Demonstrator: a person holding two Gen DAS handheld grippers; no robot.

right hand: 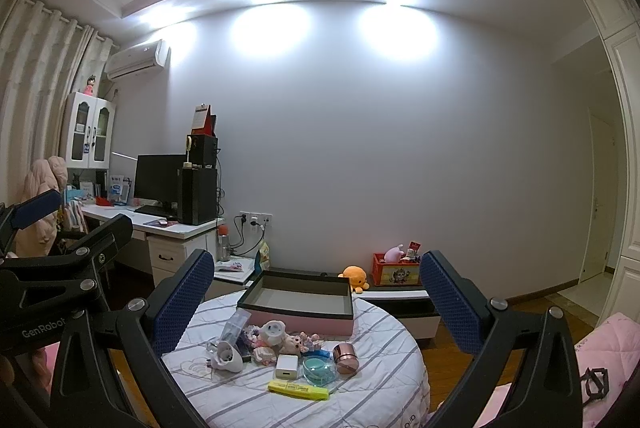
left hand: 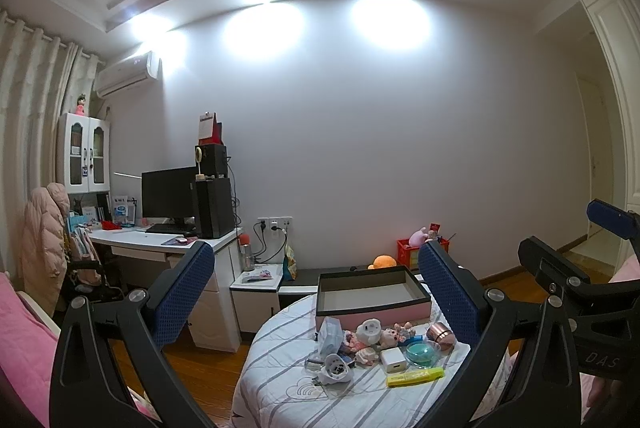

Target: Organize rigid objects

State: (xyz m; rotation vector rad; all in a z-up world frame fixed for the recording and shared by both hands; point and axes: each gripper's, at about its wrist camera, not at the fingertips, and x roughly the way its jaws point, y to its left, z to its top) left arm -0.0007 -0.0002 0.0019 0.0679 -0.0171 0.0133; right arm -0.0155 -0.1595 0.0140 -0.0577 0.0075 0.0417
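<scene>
Rigid objects lie in a loose cluster on a round table (right hand: 360,388) covered with a striped white cloth, ahead of and below both grippers. Nearest the tools lies a yellow highlighter (right hand: 298,389), flat on the cloth; just beyond it sit a white charger block (right hand: 287,366), a teal glass dish (right hand: 319,370) and a copper-coloured cylinder (right hand: 345,357), the last lying on its side and touching the dish. Toward the left gripper's side rests a white plug adapter (right hand: 229,358), with a clear plastic packet (right hand: 236,324) behind it. Between these, a white round device (right hand: 274,332) and several small pink figurines (right hand: 298,342) lie close together; exact contacts among them cannot be told. Beyond the cluster, at the far edge of the table, stands an open box (right hand: 298,322) with a dark rim and pink wall, its interior showing nothing inside. The left gripper (left hand: 316,292) is held above the near side of the table with its blue-padded fingers (left hand: 182,300) spread wide, grasping nothing. The right gripper (right hand: 312,300) is likewise held clear of the objects, its fingers (right hand: 450,302) set wide apart and holding nothing. Each tool appears at the edge of the other's view, side by side. Beyond the table are a desk (left hand: 160,242) with a monitor (left hand: 168,193), a red toy crate (right hand: 394,274) and an orange plush toy (right hand: 356,276).
</scene>
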